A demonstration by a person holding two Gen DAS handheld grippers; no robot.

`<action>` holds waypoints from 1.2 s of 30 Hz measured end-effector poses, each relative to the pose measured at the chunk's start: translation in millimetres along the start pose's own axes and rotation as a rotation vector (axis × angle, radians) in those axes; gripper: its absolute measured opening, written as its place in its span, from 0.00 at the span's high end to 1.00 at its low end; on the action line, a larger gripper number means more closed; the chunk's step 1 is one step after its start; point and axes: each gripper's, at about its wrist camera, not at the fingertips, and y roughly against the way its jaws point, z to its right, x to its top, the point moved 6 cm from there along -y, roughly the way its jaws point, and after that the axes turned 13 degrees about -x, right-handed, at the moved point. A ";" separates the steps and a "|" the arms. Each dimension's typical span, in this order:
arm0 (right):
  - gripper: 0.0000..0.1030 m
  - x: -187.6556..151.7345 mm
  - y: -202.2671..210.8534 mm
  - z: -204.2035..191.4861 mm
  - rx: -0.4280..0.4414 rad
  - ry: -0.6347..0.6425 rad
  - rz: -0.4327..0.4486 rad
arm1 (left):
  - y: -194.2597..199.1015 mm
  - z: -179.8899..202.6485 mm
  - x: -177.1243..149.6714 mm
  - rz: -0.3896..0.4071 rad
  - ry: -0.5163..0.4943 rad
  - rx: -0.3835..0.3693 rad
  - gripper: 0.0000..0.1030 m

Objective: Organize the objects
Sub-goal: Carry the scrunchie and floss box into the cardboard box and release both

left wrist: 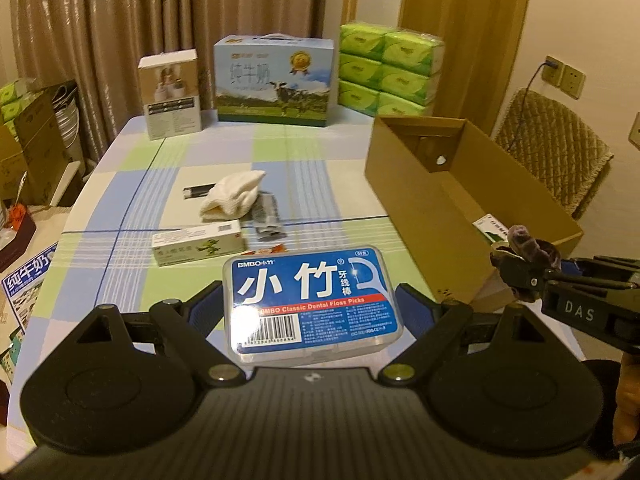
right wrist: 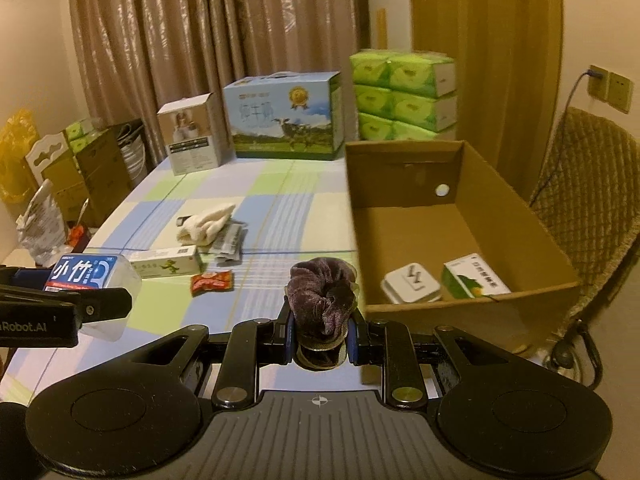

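My left gripper [left wrist: 310,304] is shut on a clear dental floss pick box with a blue label [left wrist: 310,300] and holds it above the table; the box also shows in the right wrist view [right wrist: 90,276]. My right gripper [right wrist: 322,332] is shut on a dark purple velvet scrunchie [right wrist: 324,296], just left of the open cardboard box [right wrist: 472,316]; the scrunchie also shows in the left wrist view [left wrist: 528,246]. Inside the cardboard box lie a white charger [right wrist: 410,286] and a small green-white carton [right wrist: 476,278].
On the checked tablecloth [left wrist: 280,152] lie a white sock [left wrist: 232,196], a grey sachet [left wrist: 268,216], a green-white toothpaste carton [left wrist: 198,242] and a red snack packet [right wrist: 212,282]. A milk carton case [left wrist: 274,80], a white box [left wrist: 172,94] and green tissue packs [left wrist: 390,68] stand at the back. A chair [left wrist: 556,152] stands to the right.
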 end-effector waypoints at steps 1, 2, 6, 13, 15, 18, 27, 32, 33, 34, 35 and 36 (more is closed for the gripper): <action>0.79 0.6 1.1 3.6 -0.004 -0.005 0.002 | -0.1 2.7 0.5 0.001 -0.005 -0.004 0.15; 0.79 1.2 2.4 7.2 -0.008 -0.009 0.004 | -0.6 5.7 1.3 0.001 -0.009 -0.007 0.15; 0.79 4.7 6.6 23.1 -0.025 -0.031 0.012 | -4.4 16.0 4.4 -0.002 -0.023 -0.025 0.15; 0.79 15.5 7.7 50.8 -0.073 -0.053 0.024 | -11.7 37.2 20.0 0.009 -0.049 -0.076 0.15; 0.79 19.8 8.9 61.4 -0.091 -0.060 0.032 | -17.5 46.2 26.0 0.007 -0.064 -0.092 0.15; 0.79 23.6 8.8 77.8 -0.118 -0.071 0.035 | -26.6 60.3 35.4 0.008 -0.079 -0.124 0.15; 0.79 34.0 -3.8 118.1 -0.160 -0.101 0.038 | -60.6 104.7 54.8 -0.013 -0.142 -0.191 0.15; 0.79 42.4 -16.8 138.6 -0.170 -0.121 0.033 | -81.0 125.3 66.1 -0.026 -0.174 -0.224 0.15; 0.79 44.0 -19.8 141.8 -0.170 -0.122 0.031 | -86.5 129.1 68.2 -0.031 -0.181 -0.229 0.15; 0.79 45.8 -23.1 145.2 -0.169 -0.123 0.029 | -91.1 132.8 69.8 -0.035 -0.185 -0.235 0.15; 0.79 46.8 -26.3 148.3 -0.170 -0.124 0.027 | -96.7 135.9 71.2 -0.040 -0.189 -0.242 0.15; 0.79 48.2 -29.5 151.3 -0.169 -0.126 0.027 | -102.4 138.8 72.7 -0.044 -0.193 -0.247 0.15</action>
